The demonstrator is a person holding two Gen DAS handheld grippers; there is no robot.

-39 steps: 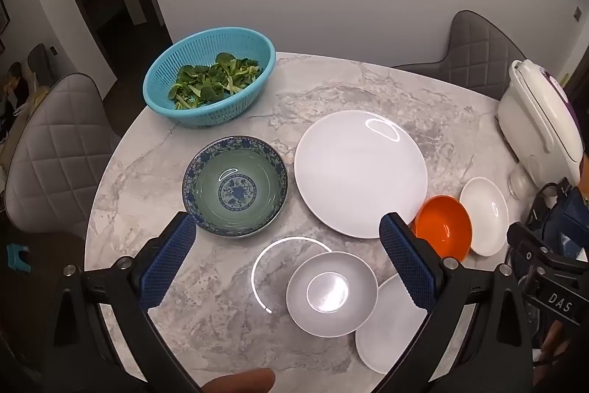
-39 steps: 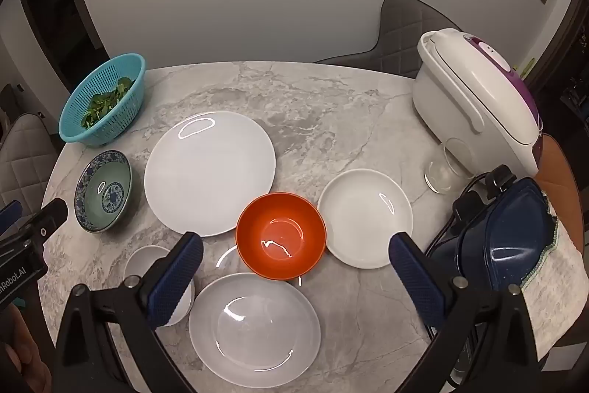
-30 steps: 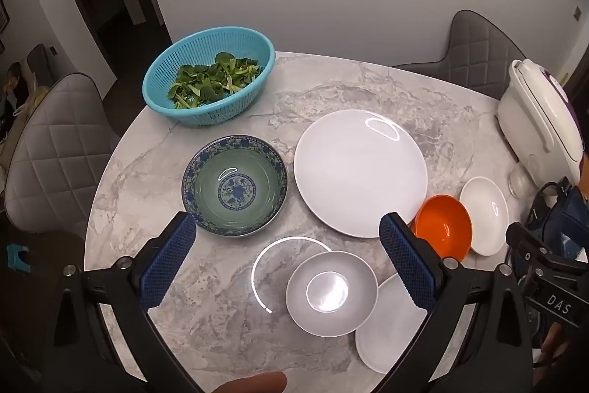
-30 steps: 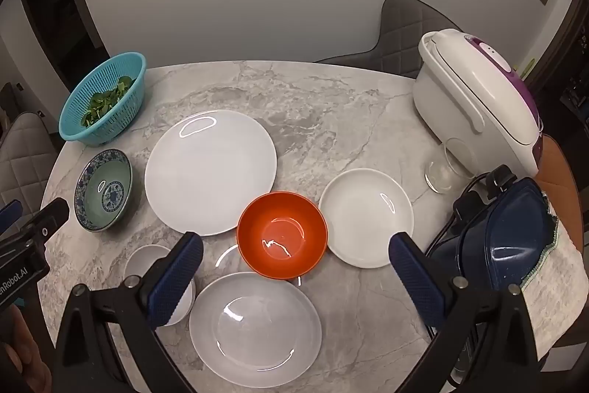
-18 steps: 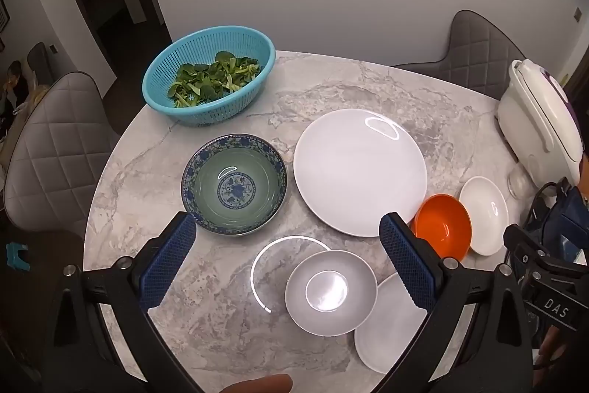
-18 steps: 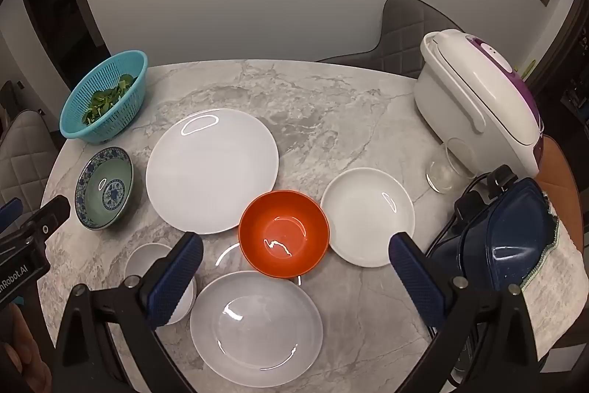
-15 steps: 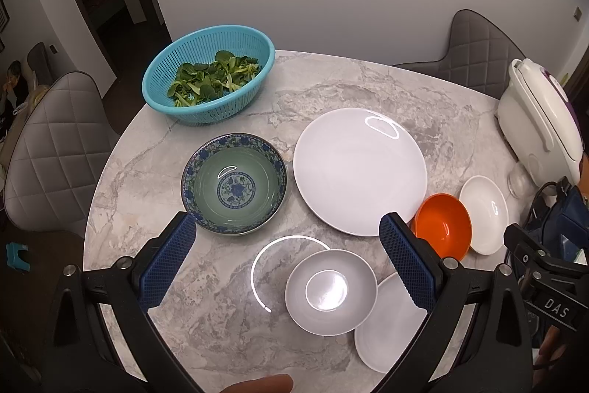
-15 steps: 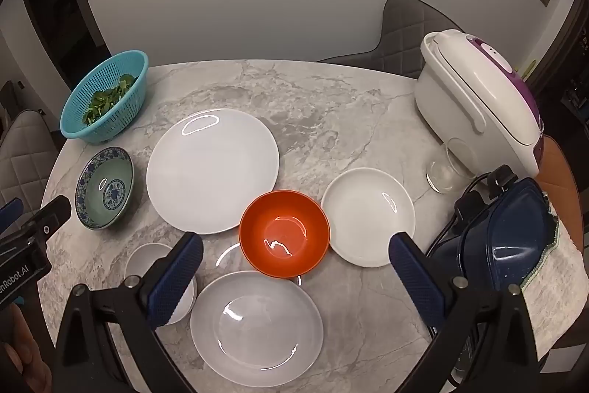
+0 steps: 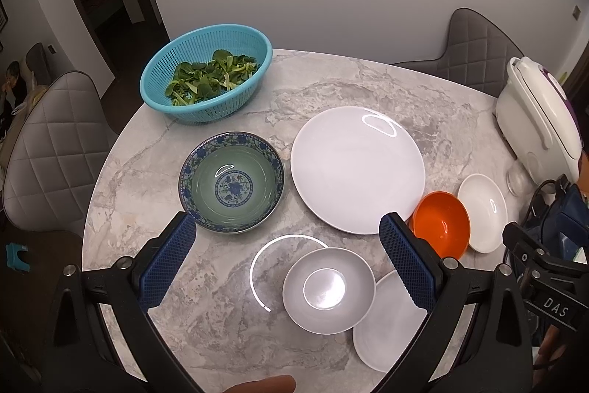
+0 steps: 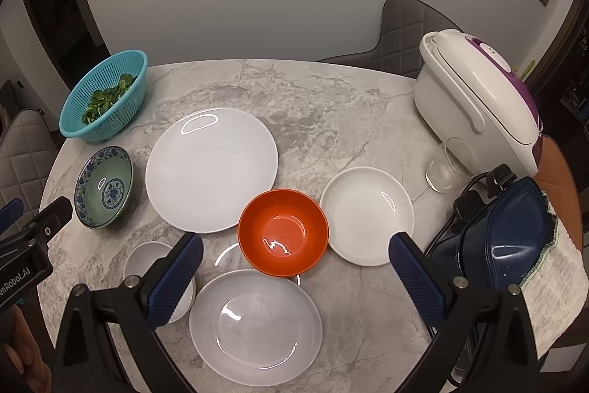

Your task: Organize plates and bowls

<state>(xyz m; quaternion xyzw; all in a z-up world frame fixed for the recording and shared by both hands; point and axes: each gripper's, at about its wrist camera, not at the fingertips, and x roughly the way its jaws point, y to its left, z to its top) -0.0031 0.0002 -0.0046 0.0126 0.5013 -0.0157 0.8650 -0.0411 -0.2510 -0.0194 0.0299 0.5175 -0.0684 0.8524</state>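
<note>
Hovering above the round marble table (image 10: 313, 120), your left gripper (image 9: 283, 258) and right gripper (image 10: 294, 267) both gape, empty. At the right one's twelve o'clock sits the glossy orange bowl (image 10: 282, 232), probably light plastic, slick: pinch its rim. White plates (image 10: 211, 168) look brittle.

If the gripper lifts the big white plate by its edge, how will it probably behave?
The big white plate looks glazed and shiny, so it may slip between the jaws. It is wide and flat, so an edge grip would probably let it tilt. It seems ceramic: stiff, likely fragile.
</note>
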